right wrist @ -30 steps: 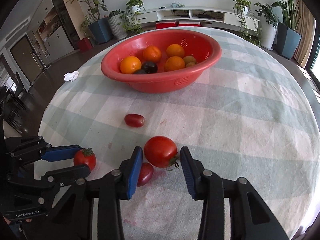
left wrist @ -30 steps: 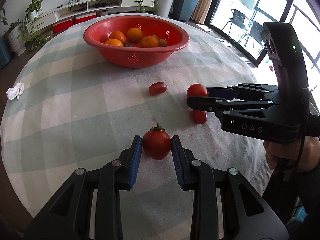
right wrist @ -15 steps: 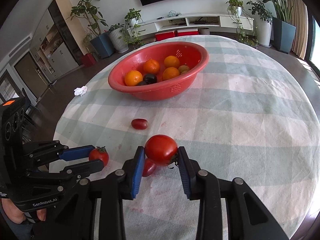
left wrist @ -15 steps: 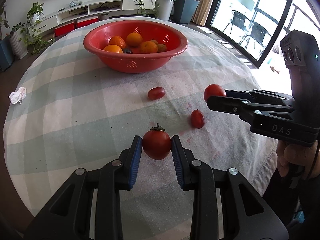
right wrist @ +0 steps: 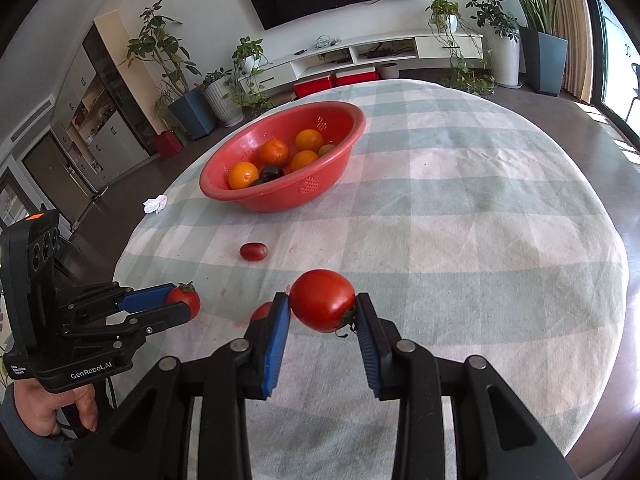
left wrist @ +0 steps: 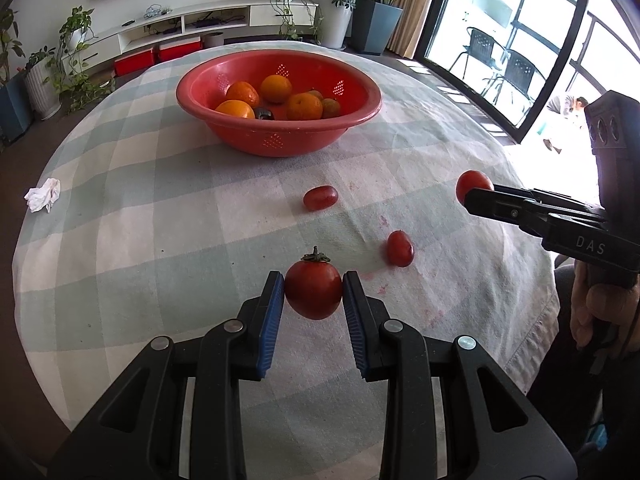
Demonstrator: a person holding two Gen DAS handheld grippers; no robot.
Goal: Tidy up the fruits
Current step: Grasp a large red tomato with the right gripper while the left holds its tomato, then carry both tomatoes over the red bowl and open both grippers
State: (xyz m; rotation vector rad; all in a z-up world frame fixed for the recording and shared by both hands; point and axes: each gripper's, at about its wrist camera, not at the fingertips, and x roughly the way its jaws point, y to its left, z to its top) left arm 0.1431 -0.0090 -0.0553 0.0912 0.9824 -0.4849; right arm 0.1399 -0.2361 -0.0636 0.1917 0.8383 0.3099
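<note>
My left gripper (left wrist: 314, 294) is shut on a red tomato with a green stem (left wrist: 313, 289), held just above the checked tablecloth (left wrist: 160, 216). My right gripper (right wrist: 322, 308) is shut on a larger red tomato (right wrist: 322, 300), lifted clear of the cloth; from the left wrist view this tomato (left wrist: 472, 185) pokes out past the right gripper's fingers (left wrist: 504, 206). Two small oblong tomatoes (left wrist: 320, 197) (left wrist: 400, 248) lie loose on the cloth between the grippers and the red bowl (left wrist: 280, 136). The bowl holds several oranges (left wrist: 276, 89) and a dark fruit (left wrist: 264, 113).
A crumpled white tissue (left wrist: 43, 195) lies near the table's left edge. Reddish stains (left wrist: 376, 280) mark the cloth by the near small tomato. A hand (left wrist: 600, 304) grips the right gripper's handle. Potted plants, a TV shelf and a glass door stand beyond the table.
The right gripper has closed onto the larger tomato, lifted it off the cloth and drawn it away to the right of the small tomato. The left gripper and its tomato have stayed put.
</note>
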